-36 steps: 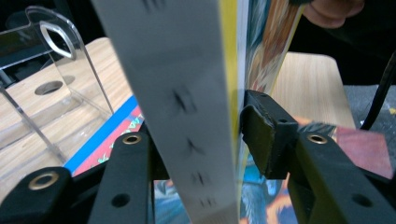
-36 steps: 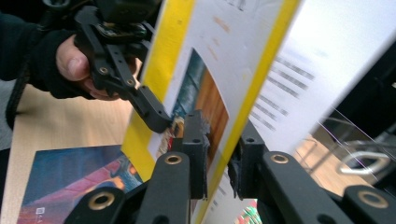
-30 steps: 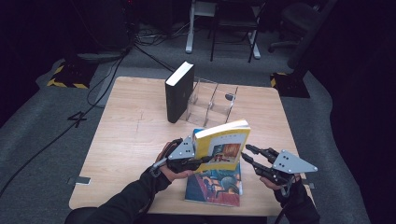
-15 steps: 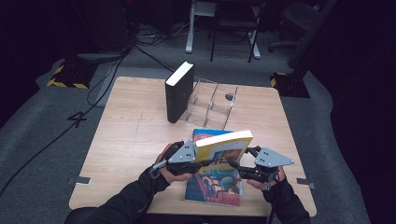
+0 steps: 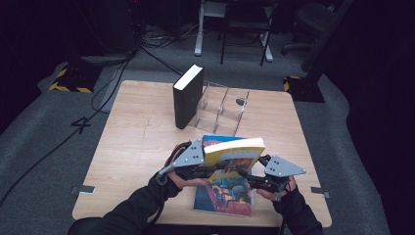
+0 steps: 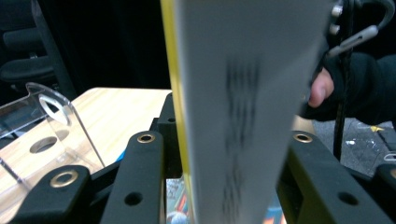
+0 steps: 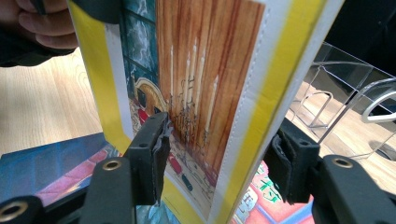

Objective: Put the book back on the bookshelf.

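At the left of the high view, the left gripper (image 5: 208, 169) grips one end of the yellow-edged book (image 5: 234, 149), which is raised off the table (image 5: 137, 142) and tipped over a second, colourful book (image 5: 225, 196) lying flat near the front edge. In the left gripper view the book's pale page block (image 6: 243, 107) stands upright between the 2 black jaws; they have just been opening a little, and whether the pads still press I cannot tell. Behind, toward the table's far side, a black book (image 5: 188, 100) stands upright against a clear acrylic rack (image 5: 222, 105) with open slots. To the right, the right gripper (image 5: 247, 178) straddles the book's other end: its jaws, half-spread, sit on either side of the cover (image 7: 196, 84), the near pad touching the picture face and the far jaw just beside the back. The book's long axis runs between the 2 grippers, so both are equally placed; the rack lies straight ahead and beyond, probably where the book goes next.
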